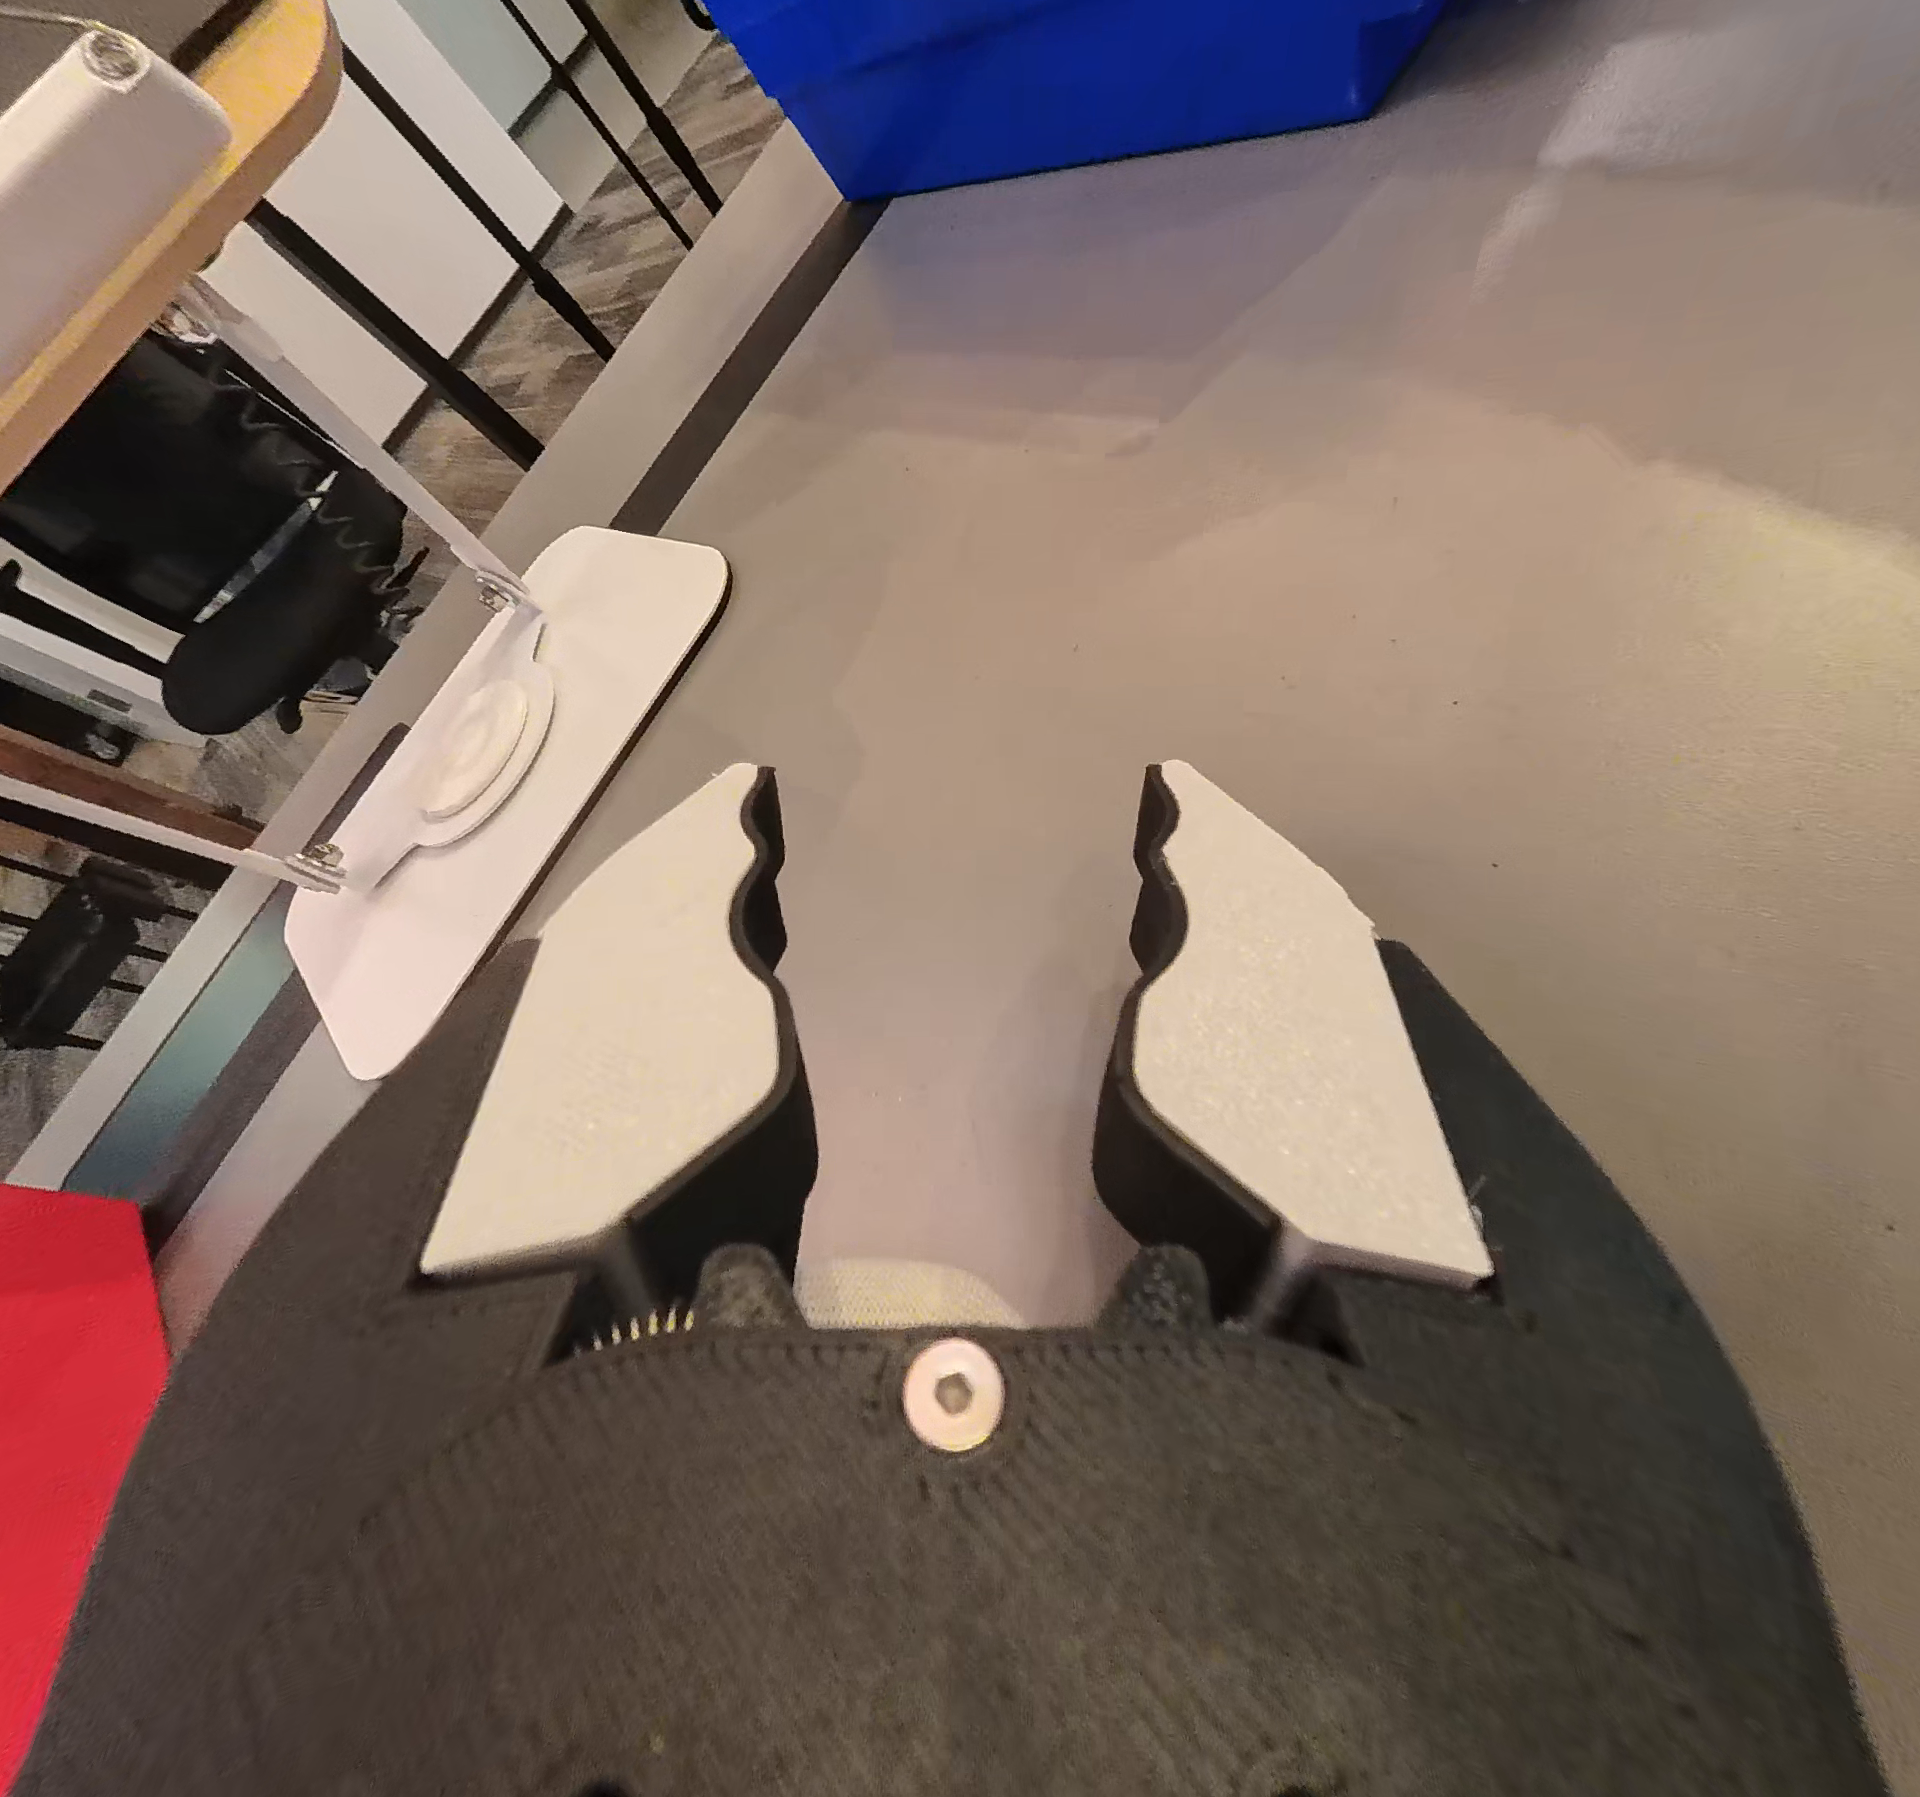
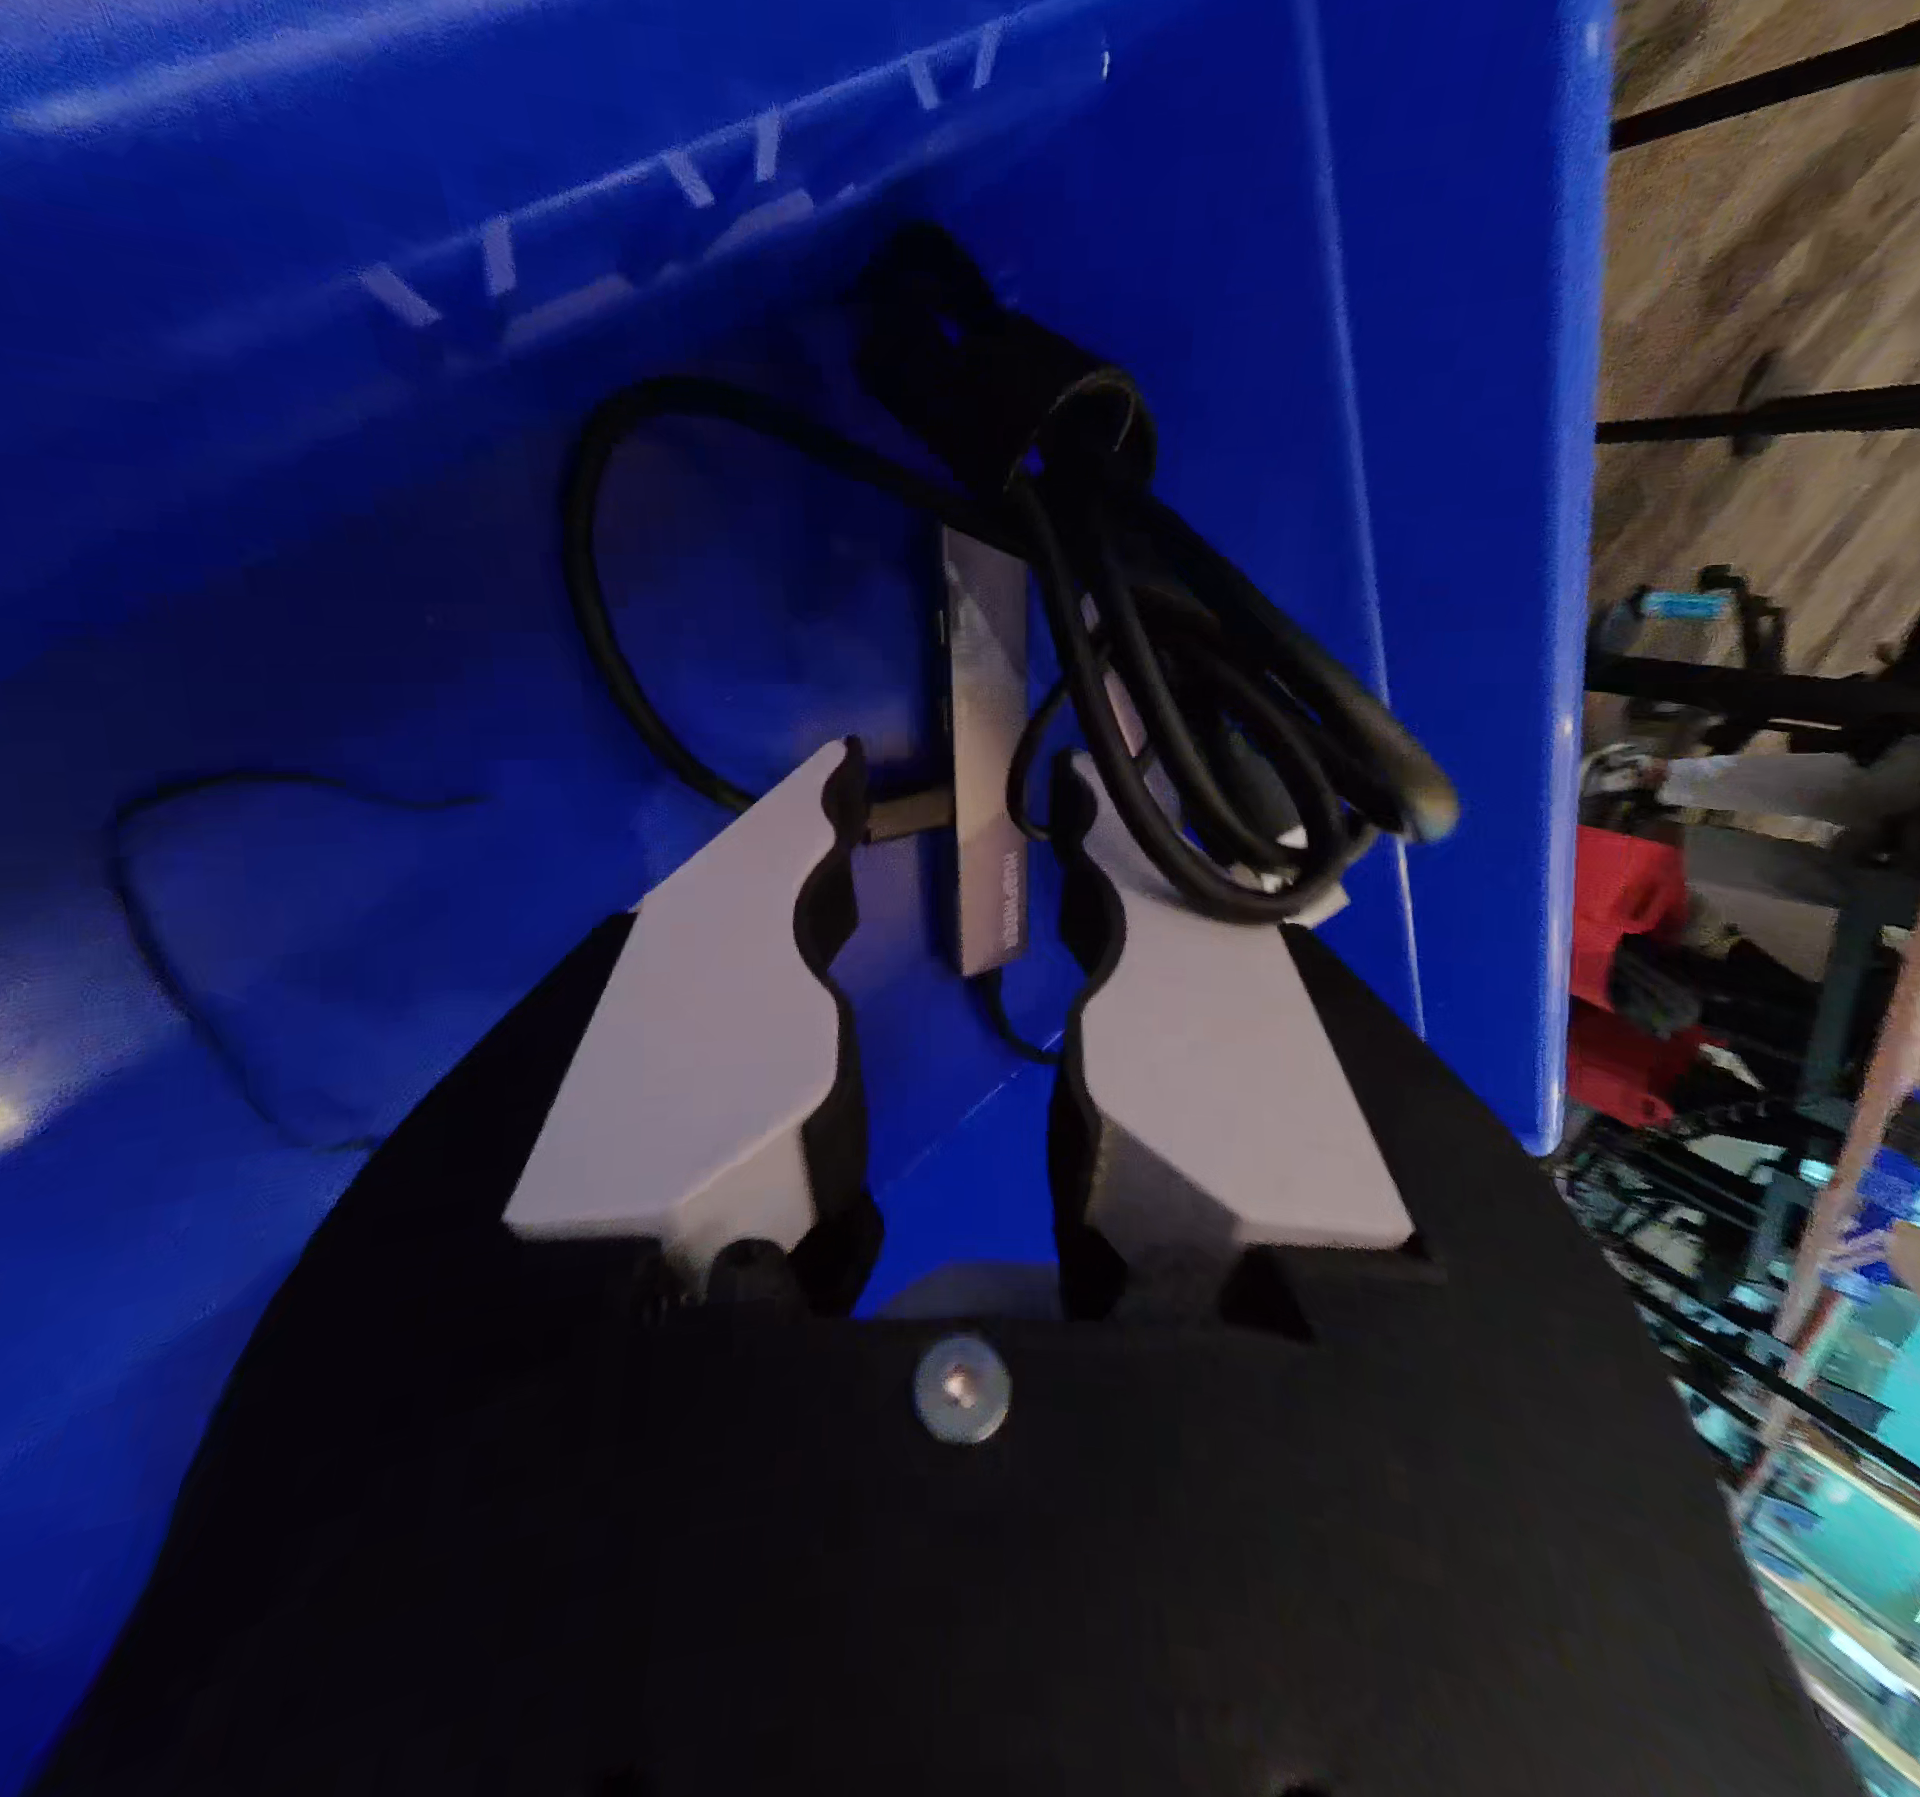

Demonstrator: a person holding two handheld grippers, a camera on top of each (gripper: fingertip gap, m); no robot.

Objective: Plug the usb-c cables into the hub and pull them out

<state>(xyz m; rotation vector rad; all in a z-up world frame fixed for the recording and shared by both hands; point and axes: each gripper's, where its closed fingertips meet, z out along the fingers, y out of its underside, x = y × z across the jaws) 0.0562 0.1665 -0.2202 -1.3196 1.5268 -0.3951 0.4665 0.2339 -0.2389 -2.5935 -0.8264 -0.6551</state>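
Inside the deep blue plastic bin (image 2: 416, 500), much of what you need is half hidden: the slim silver-grey metal USB hub (image 2: 985, 708) lies on the bin floor near the far corner, its lower end framed by your right tool (image 2: 956, 781) and its right edge overlapped by a tangled bundle of glossy black round cables (image 2: 1195, 687). You cannot tell where each cable ends, and the picture is smeared with motion, so the hub's ports are hard to make out. One short dark connector sticks out of the hub's left side, just beside your left-hand fingertip (image 2: 821, 791). A thin dark thread-like loop (image 2: 208, 864) lies apart on the bin floor to the left.

Your right tool is spread, its white wavy-edged fingers on either side of the hub's near end, holding nothing.

Your left tool (image 1: 956, 791) is also spread and empty, hovering over the smooth matte grey bench (image 1: 1351, 708). The same bin (image 1: 1091, 33) sits at the far end of the bench, its top cut off by the frame. A flat white rounded plate with a clear bracket (image 1: 520, 791) lies near the bench's left edge, and a red block (image 1: 73, 1435) is cropped at the lower left.
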